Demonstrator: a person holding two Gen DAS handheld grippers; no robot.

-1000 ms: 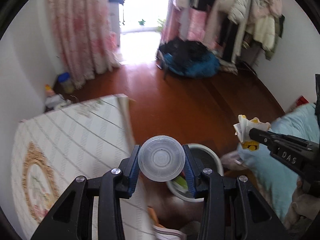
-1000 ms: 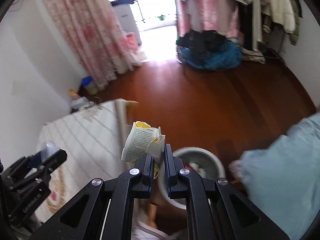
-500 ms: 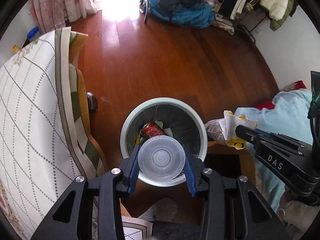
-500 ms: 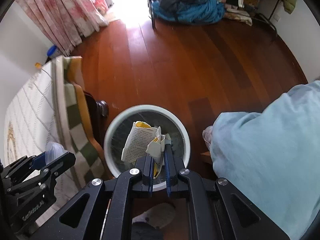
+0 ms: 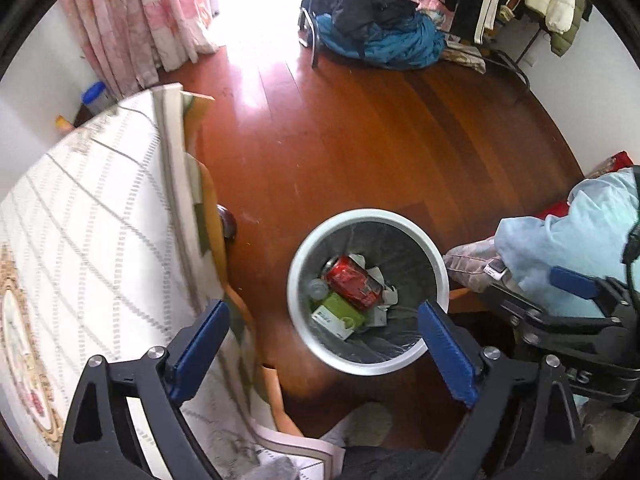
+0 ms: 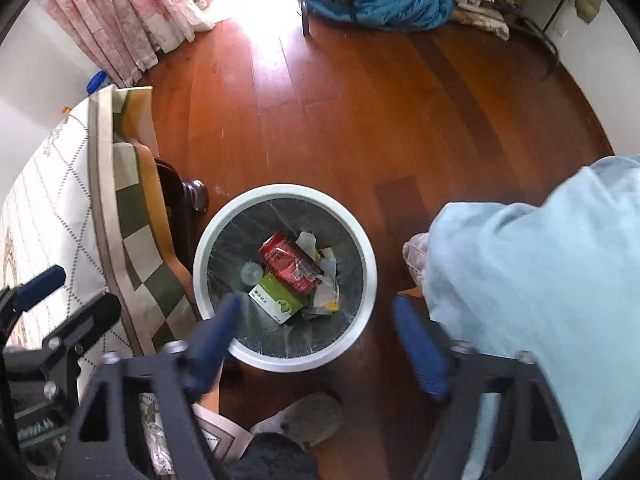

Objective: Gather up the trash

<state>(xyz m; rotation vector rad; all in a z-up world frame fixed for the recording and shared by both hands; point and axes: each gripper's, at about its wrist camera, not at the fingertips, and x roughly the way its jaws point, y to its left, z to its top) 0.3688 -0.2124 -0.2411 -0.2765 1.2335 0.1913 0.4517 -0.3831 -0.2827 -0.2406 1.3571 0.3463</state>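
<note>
- Left wrist view: the left gripper (image 5: 324, 344) is spread wide, blue pads far apart and nothing between them
- It's hanging right above the white trash bin (image 5: 304, 252), which stands on the reddish wooden floor (image 5: 360, 140)
- Down in the bin there's a crushed red can (image 5: 352, 282), a green and white carton (image 5: 336, 316) right against it, a clear plastic lid (image 5: 316, 288) off to the left and some crumpled paper (image 5: 384, 300) on the right side
- The table with the checked cloth (image 5: 92, 232) fills the left of the shot, and its edge is just beside the bin
- The right gripper (image 5: 560, 304) pokes in from the right edge, in front of a light blue fabric (image 5: 580, 240); can't tell from this angle how far open it is
- Right wrist view: the right gripper (image 6: 320, 336) is also wide open and empty, a bit motion blurred, fingers sitting either side of the bin's near rim
- Same trash bin (image 6: 208, 248) seen straight from above, with the red can (image 6: 290, 262), the green carton (image 6: 276, 300), the clear lid (image 6: 251, 272) and the crumpled paper (image 6: 326, 280) all lying at the bottom
- The left gripper (image 6: 48, 304) shows at the lower left over the tablecloth (image 6: 60, 200)
- Light blue fabric (image 6: 540, 280) covers the whole right side, and a grey slipper (image 6: 308, 416) sits on the floor at the bottom just below the bin
</note>
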